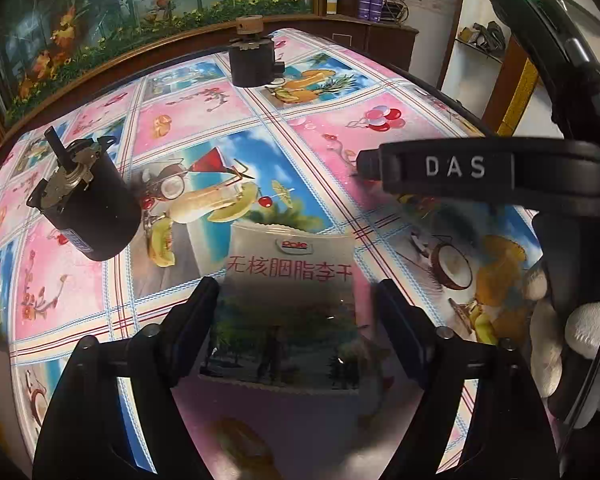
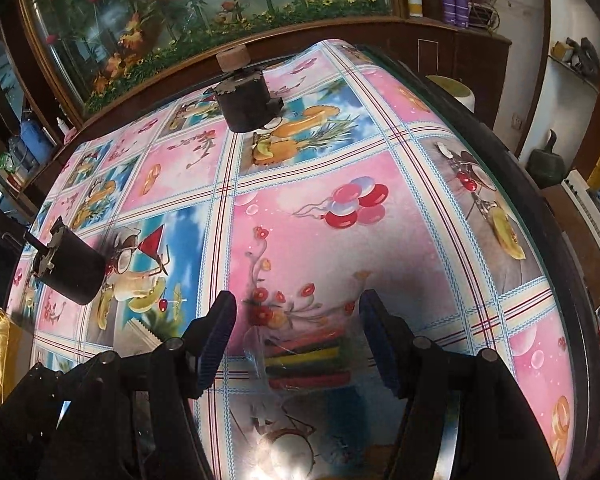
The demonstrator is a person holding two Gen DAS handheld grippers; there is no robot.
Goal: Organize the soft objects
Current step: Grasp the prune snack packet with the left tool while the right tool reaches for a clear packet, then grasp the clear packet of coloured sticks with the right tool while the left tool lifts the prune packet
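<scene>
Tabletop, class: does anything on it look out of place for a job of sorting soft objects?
Yes. Two hard black motors: one leans tilted at the left, one stands upright at the far edge. The soft items are a snack pouch between the open left tongs and a clear packet of coloured sticks between the open right tongs.

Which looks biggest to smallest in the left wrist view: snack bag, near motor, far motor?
1. snack bag, largest, though it lies closest to the camera between the left gripper fingers.
2. near motor.
3. far motor, smallest, but farthest away; the two motors may be alike in real size.
</scene>
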